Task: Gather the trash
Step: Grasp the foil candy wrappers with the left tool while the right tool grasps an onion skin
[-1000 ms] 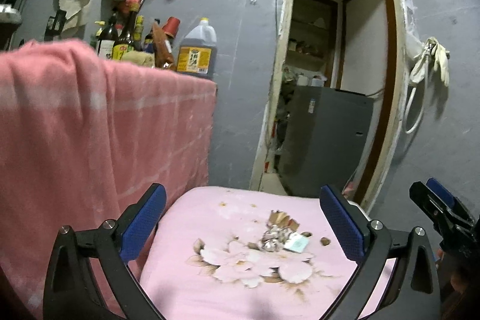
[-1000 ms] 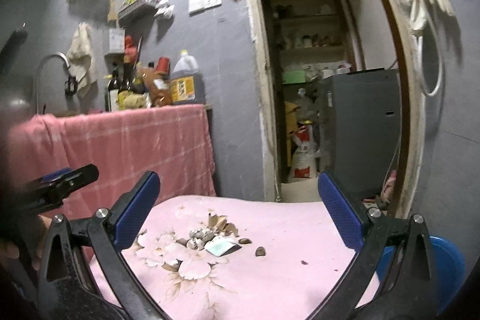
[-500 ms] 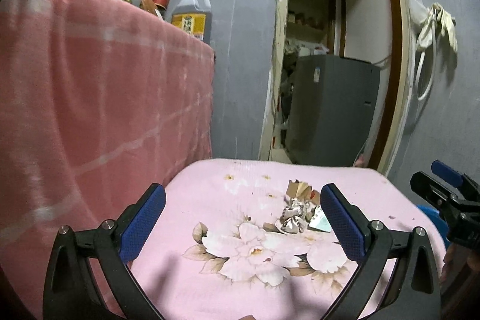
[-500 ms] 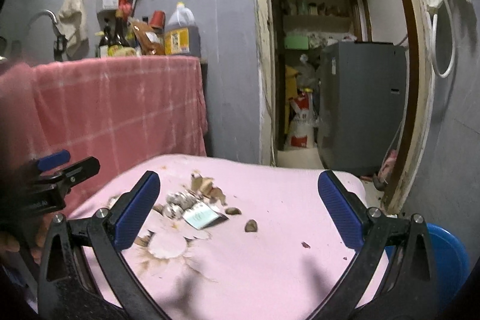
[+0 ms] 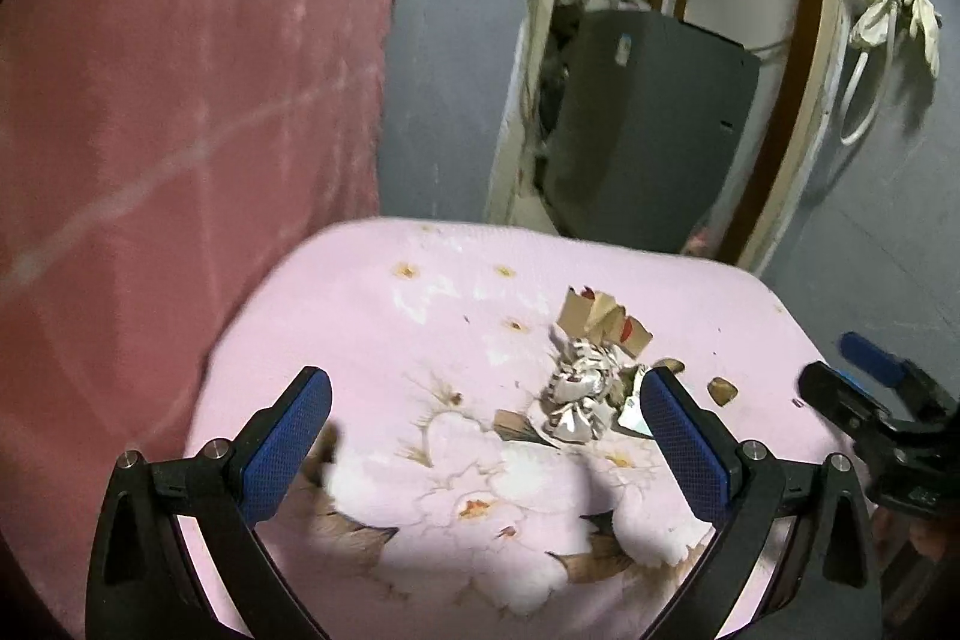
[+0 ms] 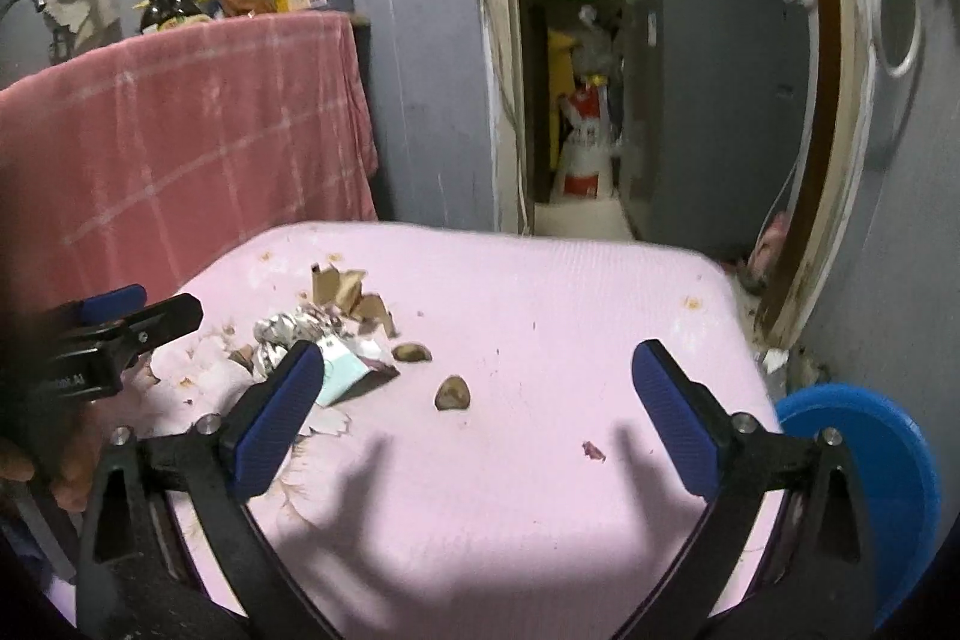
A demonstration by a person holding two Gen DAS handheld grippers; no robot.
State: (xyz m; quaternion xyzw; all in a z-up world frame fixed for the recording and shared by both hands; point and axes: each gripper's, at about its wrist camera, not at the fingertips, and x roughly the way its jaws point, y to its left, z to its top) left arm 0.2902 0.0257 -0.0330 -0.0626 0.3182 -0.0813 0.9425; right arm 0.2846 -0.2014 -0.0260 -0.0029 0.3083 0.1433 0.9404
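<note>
Grippers had dropped closer to the pink floral cloth (image 5: pixel 420 316) than half a second before. Both the left gripper (image 5: pixel 486 436) and right gripper (image 6: pixel 477 400) hung wide open, empty. Trash (image 5: pixel 579 391) sat heaped mid-cloth, just ahead of them; two brown bits (image 6: pixel 453 393) lay apart. A blue bin (image 6: pixel 864 484) stood beside, partly cut off.

The pink cover (image 6: pixel 540 304) is soft cloth with printed flowers. The crumpled wrapper (image 5: pixel 576 394) looks shiny, like foil. The brown scraps (image 6: pixel 345 289) look like dull cardboard. The finger pads (image 5: pixel 288 445) are bumpy blue rubber (on black matt plastic arms). The blue tub (image 6: pixel 864 490) is smooth plastic.
</note>
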